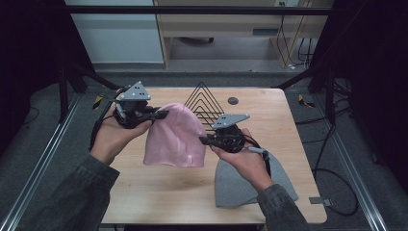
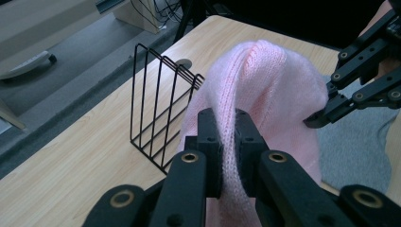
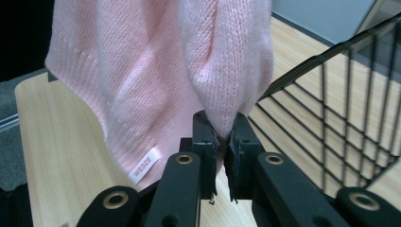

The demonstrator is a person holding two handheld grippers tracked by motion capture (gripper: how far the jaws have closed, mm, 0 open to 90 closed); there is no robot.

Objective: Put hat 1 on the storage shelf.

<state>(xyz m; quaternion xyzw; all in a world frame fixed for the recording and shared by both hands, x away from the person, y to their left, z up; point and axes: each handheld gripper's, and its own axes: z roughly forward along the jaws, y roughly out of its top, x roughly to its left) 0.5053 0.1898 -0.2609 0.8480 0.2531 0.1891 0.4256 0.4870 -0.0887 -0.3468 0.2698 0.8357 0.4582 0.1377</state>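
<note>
The pink hat [image 1: 174, 136] hangs above the table [image 1: 144, 192], held up between both grippers. Nearest the person, a grey hat [image 1: 240, 185] lies flat on the table under the right hand. The right gripper [image 1: 208, 140] is clamped on the pink hat's right edge; the left gripper [image 1: 161, 114] pinches a fold at its upper left. Just behind the pink hat stands a black wire rack [image 1: 204, 98].

Lab; black frame [image 1: 192, 9], floor cables [image 1: 337, 192], test table [image 1: 144, 192].
</note>
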